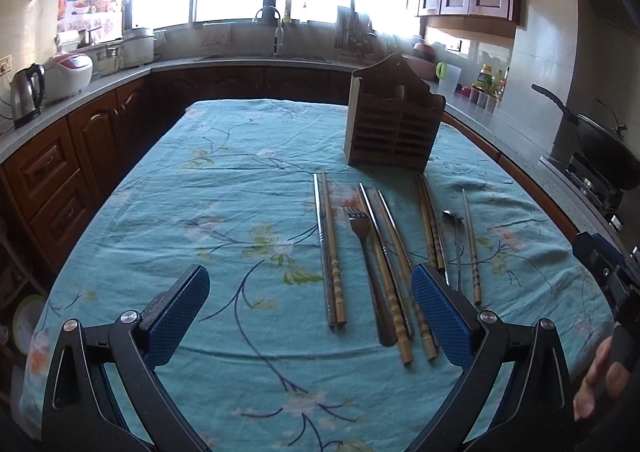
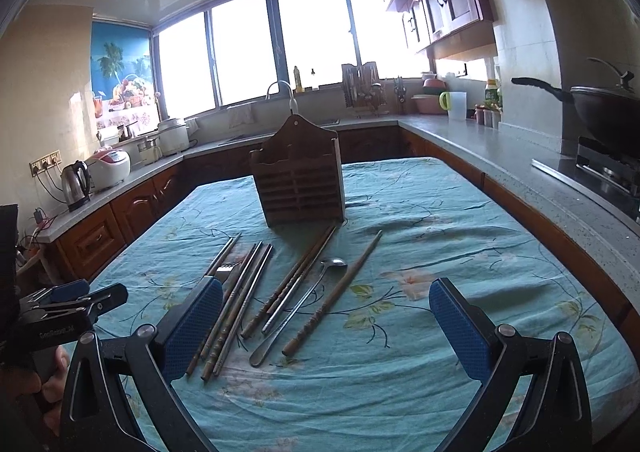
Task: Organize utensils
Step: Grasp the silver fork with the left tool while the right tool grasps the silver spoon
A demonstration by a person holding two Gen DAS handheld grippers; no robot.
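Several chopsticks lie in a row on the blue floral tablecloth [image 1: 224, 188], wooden and metal mixed, with a fork [image 1: 362, 236] and a metal spoon [image 2: 320, 286] among them. Behind them stands a slatted wooden utensil holder [image 1: 394, 124] [image 2: 300, 182], upright. My left gripper [image 1: 310, 312] hangs open above the near ends of the left chopstick pair [image 1: 330, 252], holding nothing. My right gripper [image 2: 326, 326] is open too, over the near ends of the spoon and a lone wooden chopstick [image 2: 340, 288]. Each gripper shows at the edge of the other's view, held by a hand.
Kitchen counters wrap around the table on three sides. A kettle [image 1: 26, 94] and rice cooker [image 1: 68, 74] stand on the left counter, a wok [image 2: 604, 108] on the stove at right. Bare cloth lies left of the utensils and toward the near table edge.
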